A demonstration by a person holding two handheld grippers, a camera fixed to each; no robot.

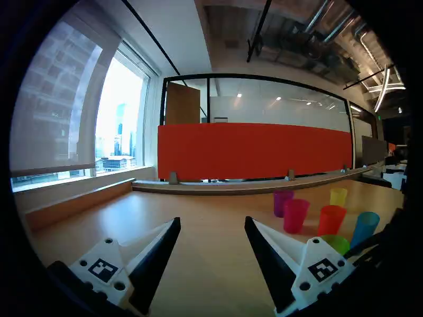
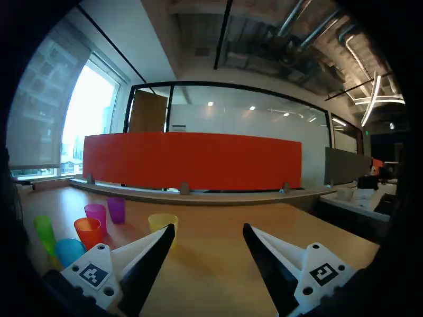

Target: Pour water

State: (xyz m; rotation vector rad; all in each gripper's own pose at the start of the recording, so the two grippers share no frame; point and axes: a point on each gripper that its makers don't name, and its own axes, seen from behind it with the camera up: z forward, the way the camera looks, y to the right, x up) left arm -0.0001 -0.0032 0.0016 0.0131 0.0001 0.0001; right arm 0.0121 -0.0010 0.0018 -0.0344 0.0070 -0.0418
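Six plastic cups [image 1: 331, 220] stand bunched on the bench [image 1: 158, 203] at the right of the left gripper view. The pink cup [image 1: 295, 215] and purple cup [image 1: 282, 202] are nearest the left claw [image 1: 211, 219], whose fingers are spread apart with nothing between them. Whether any cup holds water I cannot tell, so lifting the wrong one is one risk. In the right gripper view the right claw [image 2: 209, 230] is likewise spread wide and empty. The yellow cup [image 2: 161, 222] sits just beyond its left finger, and the orange cup [image 2: 88, 232] and blue cup [image 2: 69, 251] are farther left. The cups look light and stand close together, so a finger reaching for one would likely tip a neighbour, and a squeezed thin wall could slip or slosh.
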